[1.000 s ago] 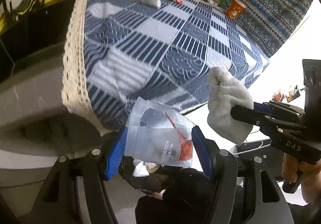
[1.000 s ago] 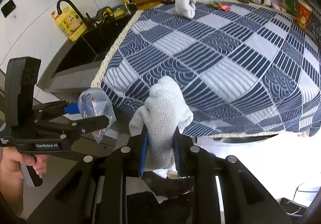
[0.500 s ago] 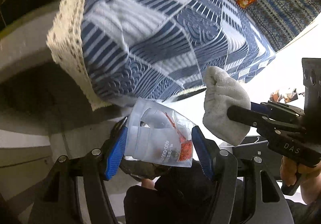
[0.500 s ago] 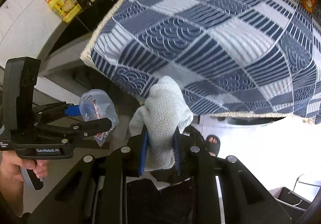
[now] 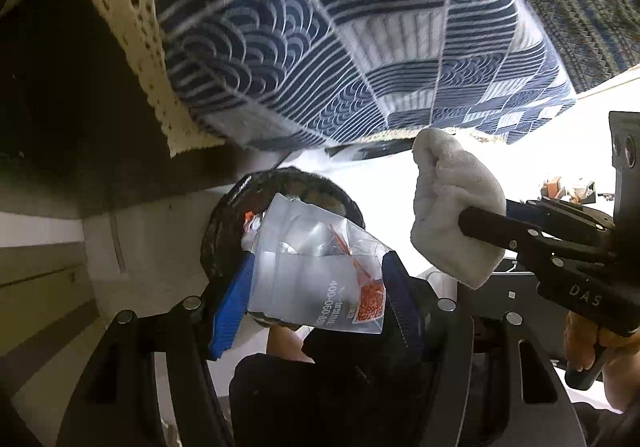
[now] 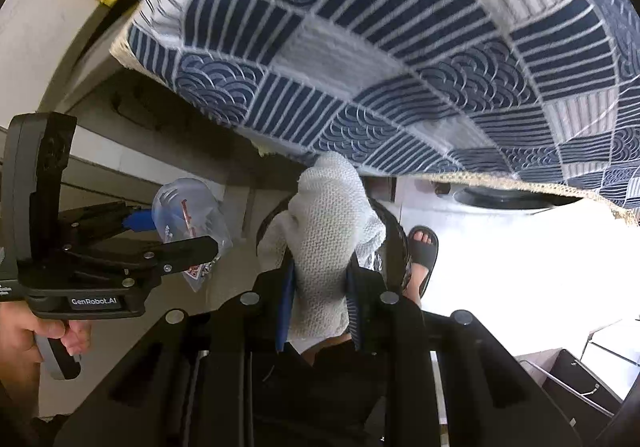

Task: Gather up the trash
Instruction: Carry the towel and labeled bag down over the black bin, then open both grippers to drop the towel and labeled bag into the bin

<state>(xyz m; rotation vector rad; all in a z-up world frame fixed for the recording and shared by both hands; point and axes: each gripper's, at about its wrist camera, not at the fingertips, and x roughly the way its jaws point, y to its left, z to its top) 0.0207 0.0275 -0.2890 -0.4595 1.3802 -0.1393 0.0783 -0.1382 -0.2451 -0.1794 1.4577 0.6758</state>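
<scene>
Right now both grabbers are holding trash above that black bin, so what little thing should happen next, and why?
Probably open the left gripper and let the clear plastic bag drop. It seems to hang right over the round black bin on the floor, whose bag-lined mouth already holds some trash. The right gripper, clamped on the white knitted cloth, could let go next.

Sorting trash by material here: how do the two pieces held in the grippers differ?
The plastic bag is clear and glossy with red print; the white cloth wad is opaque and knitted. The left gripper spans the bag widely; the right gripper pinches the wad narrowly. Both hang above the dark bin.
</scene>
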